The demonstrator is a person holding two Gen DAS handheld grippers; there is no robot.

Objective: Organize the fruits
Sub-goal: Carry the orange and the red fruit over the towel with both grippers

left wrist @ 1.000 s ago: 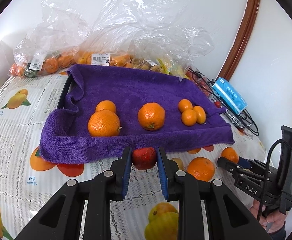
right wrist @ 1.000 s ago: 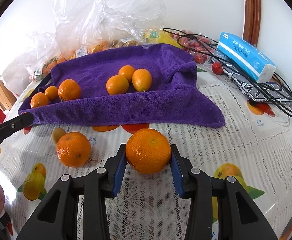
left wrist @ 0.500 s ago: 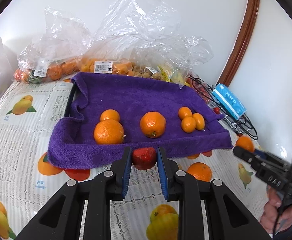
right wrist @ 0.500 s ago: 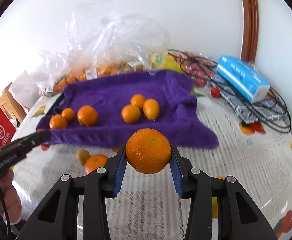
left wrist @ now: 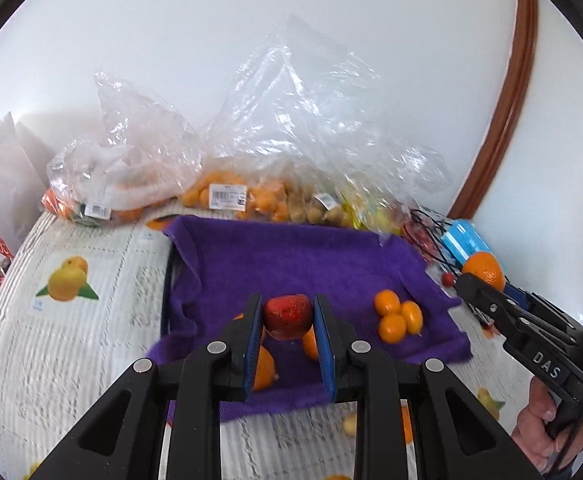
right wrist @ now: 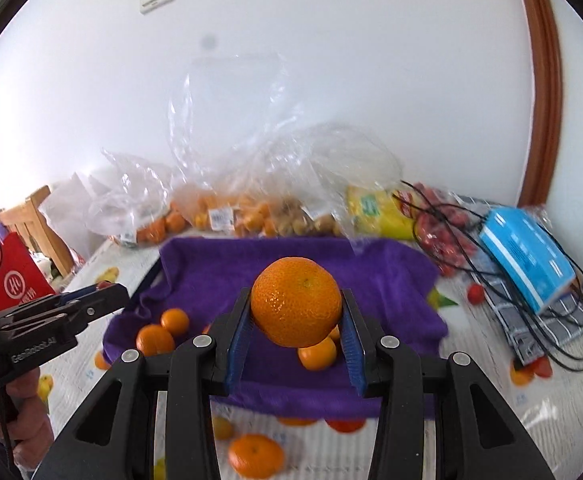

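Both jaws raised, strawberry [left wrist: 287, 316], orange [right wrist: 296, 307] clamped

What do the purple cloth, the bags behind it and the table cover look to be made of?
Purple cloth: soft terry or microfibre, judging by its fuzzy matte pile and limp folds. Bags: thin clear plastic film, glossy, crinkled, see-through. Table cover: probably wipeable vinyl or oilcloth, white with a lace-like pattern and printed fruit; blur leaves this open.

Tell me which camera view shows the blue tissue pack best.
The right wrist view. There the blue tissue pack lies large and unblocked at the right, resting on dark cables. The left wrist view shows only a small blurred part of it, behind the orange held by the right gripper.
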